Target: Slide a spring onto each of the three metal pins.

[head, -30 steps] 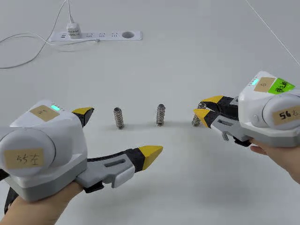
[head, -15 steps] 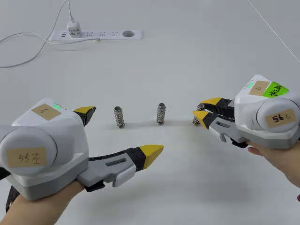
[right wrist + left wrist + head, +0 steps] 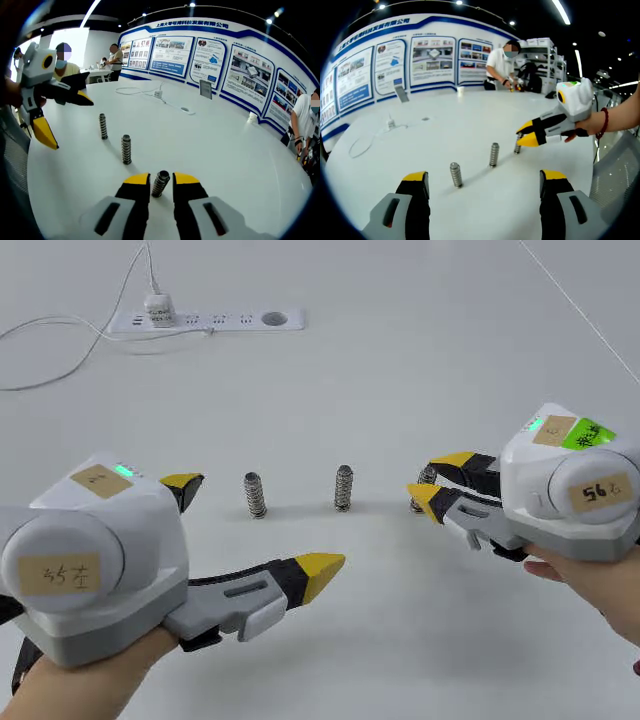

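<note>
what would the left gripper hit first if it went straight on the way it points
Probably the nearest spring, standing just left of the midline between the wide-open jaws of the left gripper. It might pass between them rather than strike one; depth is unclear.

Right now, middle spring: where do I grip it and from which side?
Grip the middle spring across its coils at mid-height, coming in level from the near side. It stands upright with open space either side, well apart from the left spring and the right spring, so open jaws can straddle it.
</note>
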Demonstrator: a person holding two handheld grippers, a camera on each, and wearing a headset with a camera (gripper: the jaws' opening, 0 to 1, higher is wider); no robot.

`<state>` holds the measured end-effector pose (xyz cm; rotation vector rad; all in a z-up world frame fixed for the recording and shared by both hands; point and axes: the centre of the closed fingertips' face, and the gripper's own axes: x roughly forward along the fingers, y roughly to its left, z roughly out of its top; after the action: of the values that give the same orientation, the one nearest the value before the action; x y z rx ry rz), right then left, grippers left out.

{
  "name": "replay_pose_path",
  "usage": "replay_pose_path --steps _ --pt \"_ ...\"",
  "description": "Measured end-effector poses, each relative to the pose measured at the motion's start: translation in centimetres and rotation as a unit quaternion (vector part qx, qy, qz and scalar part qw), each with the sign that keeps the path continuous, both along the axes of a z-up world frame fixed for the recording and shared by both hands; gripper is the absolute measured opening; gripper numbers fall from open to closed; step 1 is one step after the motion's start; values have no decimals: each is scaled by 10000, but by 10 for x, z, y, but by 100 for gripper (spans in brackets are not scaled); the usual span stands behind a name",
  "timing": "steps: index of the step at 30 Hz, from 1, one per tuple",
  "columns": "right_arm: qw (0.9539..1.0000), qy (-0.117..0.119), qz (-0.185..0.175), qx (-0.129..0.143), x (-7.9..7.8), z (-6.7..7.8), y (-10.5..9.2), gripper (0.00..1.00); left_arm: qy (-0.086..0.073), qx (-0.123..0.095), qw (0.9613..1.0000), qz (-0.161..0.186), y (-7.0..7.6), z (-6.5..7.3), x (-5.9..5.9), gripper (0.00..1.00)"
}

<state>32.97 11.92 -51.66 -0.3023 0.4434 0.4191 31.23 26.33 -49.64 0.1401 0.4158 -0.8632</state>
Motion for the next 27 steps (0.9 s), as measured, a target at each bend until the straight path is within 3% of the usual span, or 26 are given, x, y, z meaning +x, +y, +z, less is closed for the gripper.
replay_pose_path --steps 4,6,10,16,27 --pt "9999 -15 -68 136 -3 8 -2 23 -9 15 10000 -14 1 3 0 93" --pt "9990 109 -203 388 -6 11 -3 26 -17 24 10000 -13 3 4 1 93" --pt "9971 85 -299 694 -10 24 -5 30 29 -79 10000 15 5 9 3 94" --pt "9956 154 -297 878 -21 35 -5 41 7 -95 9999 52 9 15 2 95" --pt "9915 378 -397 1176 -41 41 -1 60 147 -94 9998 18 20 18 -9 99"
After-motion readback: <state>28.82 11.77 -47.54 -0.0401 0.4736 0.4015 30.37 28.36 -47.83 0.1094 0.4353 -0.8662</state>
